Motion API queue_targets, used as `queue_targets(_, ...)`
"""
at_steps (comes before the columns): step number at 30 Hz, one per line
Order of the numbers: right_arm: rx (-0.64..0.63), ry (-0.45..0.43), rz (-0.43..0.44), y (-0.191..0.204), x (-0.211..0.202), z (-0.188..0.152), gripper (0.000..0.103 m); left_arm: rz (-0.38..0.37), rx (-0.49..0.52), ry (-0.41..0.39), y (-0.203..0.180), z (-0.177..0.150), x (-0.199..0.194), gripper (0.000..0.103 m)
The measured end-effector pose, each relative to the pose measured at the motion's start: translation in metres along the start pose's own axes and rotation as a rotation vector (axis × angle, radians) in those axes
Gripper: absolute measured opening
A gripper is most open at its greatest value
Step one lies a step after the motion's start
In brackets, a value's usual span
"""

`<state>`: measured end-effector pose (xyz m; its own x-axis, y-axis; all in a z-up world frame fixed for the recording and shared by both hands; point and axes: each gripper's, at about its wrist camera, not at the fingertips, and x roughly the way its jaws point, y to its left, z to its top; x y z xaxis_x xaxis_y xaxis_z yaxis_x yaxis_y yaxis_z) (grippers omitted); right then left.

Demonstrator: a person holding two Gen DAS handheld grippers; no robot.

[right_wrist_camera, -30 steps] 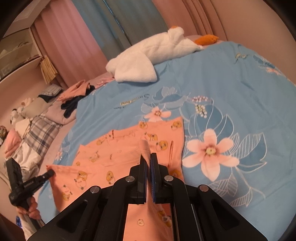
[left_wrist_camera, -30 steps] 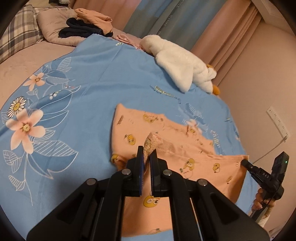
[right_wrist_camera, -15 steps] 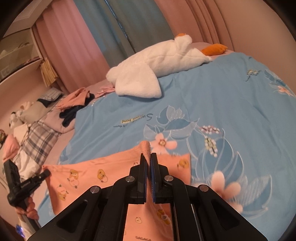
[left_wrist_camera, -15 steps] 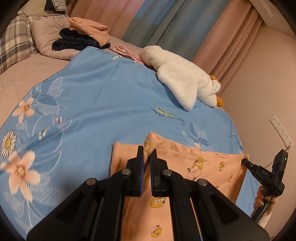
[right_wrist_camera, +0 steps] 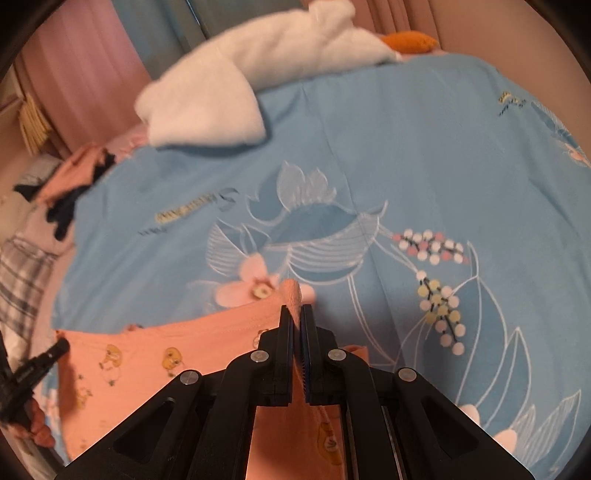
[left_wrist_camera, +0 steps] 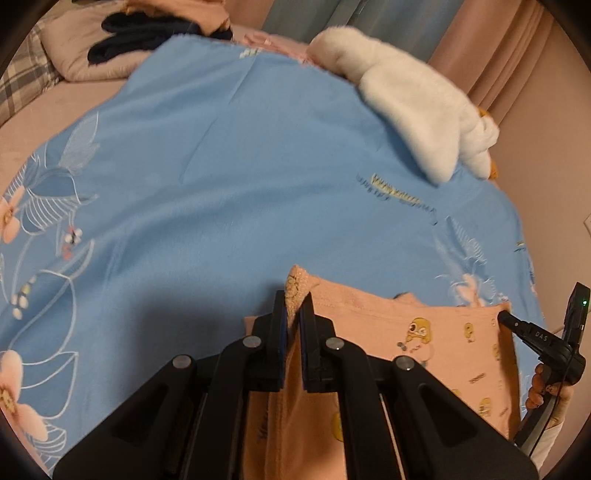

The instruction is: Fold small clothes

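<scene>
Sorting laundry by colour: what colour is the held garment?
Peach-orange garment with small yellow cartoon prints, clearest in the left wrist view.

- bed [left_wrist_camera: 48,122] has a blue floral blanket [left_wrist_camera: 229,177] spread over most of it
- peach garment [left_wrist_camera: 436,343] with yellow cartoon print sits at the blanket's near edge
- white plush goose [left_wrist_camera: 406,103] along the far edge
- pillow [left_wrist_camera: 70,55] in the far left corner, dark and peach clothes [left_wrist_camera: 147,33] piled on it
</scene>
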<state>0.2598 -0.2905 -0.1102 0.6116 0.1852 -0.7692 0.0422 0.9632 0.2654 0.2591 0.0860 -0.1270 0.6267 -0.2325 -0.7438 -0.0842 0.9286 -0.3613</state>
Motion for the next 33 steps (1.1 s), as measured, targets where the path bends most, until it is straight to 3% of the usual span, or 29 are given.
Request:
queue_targets(11,0.016,0.046,-0.022,-0.010,0.014,-0.004,0.005,0.018,0.006,0.037,0.010,-0.006,0.018,0.008)
queue_targets(29,0.044,0.027,-0.004,-0.015,0.018,-0.005,0.005,-0.048,-0.037,0.036,0.018,-0.010,0.018,0.009)
queue_targets(31,0.049,0.021,-0.001,-0.015,0.017,-0.005,0.005,-0.033,-0.027,0.036,0.015,-0.011,0.015,0.011)
queue_targets(33,0.047,0.010,-0.010,-0.014,0.014,-0.006,0.006,-0.012,-0.016,0.038,0.010,-0.011,0.010,0.022)
